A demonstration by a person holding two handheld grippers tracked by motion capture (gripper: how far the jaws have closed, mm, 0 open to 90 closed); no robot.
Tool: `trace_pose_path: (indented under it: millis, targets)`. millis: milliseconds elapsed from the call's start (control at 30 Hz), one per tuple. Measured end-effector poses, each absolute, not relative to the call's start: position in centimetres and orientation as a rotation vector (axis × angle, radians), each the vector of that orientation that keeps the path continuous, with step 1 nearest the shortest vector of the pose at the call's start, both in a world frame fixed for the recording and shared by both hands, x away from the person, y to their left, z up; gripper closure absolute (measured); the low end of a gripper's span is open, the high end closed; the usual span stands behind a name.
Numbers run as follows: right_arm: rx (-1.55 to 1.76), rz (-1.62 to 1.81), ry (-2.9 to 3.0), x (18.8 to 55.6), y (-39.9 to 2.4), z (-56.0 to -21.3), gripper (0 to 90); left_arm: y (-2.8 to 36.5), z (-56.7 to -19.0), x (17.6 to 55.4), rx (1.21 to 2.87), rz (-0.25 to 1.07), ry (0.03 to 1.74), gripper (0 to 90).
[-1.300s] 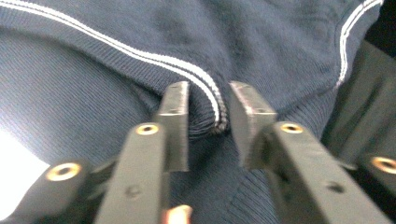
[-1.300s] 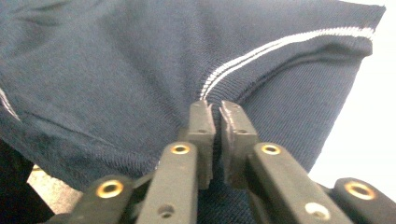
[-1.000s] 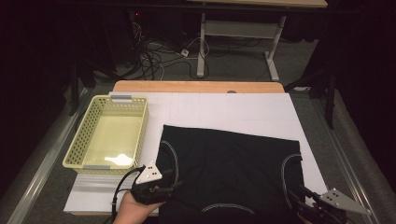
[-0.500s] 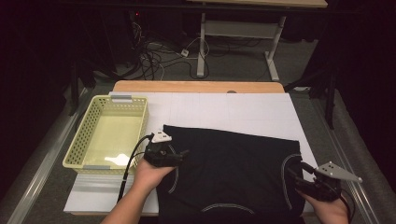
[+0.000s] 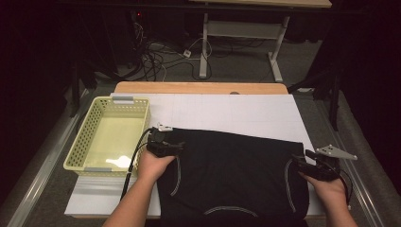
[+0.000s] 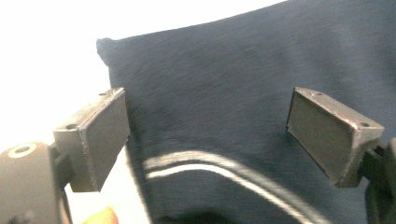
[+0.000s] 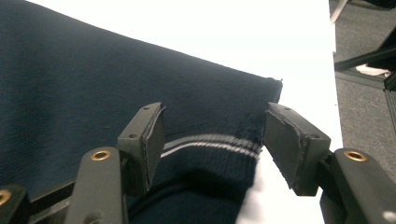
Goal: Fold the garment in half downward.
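- High view: a dark garment [image 5: 231, 175] lies spread flat across the lower middle of the frame on a white surface [image 5: 236, 111]; its cloth is matte and nearly black, with thin pale curved stripes near its left and right sides and along the bottom edge.
- Its lower hem is cut off by the bottom of the frame, and folds are hard to make out in the dark cloth.
- At middle left stands a pale yellow plastic basket [image 5: 81, 142], rectangular, with perforated walls and a glossy floor.
- The left tool [image 5: 166, 146] sits at the garment's upper left corner; the right tool [image 5: 307, 163] sits at its right edge, with a grey three-cornered plate on top.
- Left gripper view: the knit shows a fine ribbed weave; the garment's corner points to the upper left against the washed-out white surface. The tool's flat rectangular pads [image 6: 105, 135] stand wide apart over the cloth, gripping nothing; the jaws have just been opening.
- Right gripper view: a ribbed band with pale stripes runs between the pads [image 7: 152, 140], which stand partly apart and press on nothing; the jaws have just been opening.
- Bright glare hides any surface detail in both gripper views.
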State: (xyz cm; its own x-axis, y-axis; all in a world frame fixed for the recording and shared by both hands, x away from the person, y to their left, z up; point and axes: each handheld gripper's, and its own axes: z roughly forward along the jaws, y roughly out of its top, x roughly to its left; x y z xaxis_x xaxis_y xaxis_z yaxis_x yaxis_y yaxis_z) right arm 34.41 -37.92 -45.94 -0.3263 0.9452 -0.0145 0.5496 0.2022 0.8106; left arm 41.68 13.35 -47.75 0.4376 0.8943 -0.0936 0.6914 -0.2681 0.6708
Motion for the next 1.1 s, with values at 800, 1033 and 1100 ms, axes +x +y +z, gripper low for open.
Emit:
trace_pose_path:
  millis: [800,1033,1100]
  targets:
    - [1.524,0.938,2.023,37.5,-38.2,-47.1,58.3,13.6,-48.0,41.2,2.004,0.358,1.331,56.2]
    - [1.527,1.0,2.056,37.2,-38.1,-47.1,77.8,13.2,-47.9,41.0,2.026,0.339,1.28,69.9]
    - [1.517,0.996,2.051,37.1,-37.9,-47.1,79.6,13.1,-47.8,40.9,2.032,0.35,1.273,70.8]
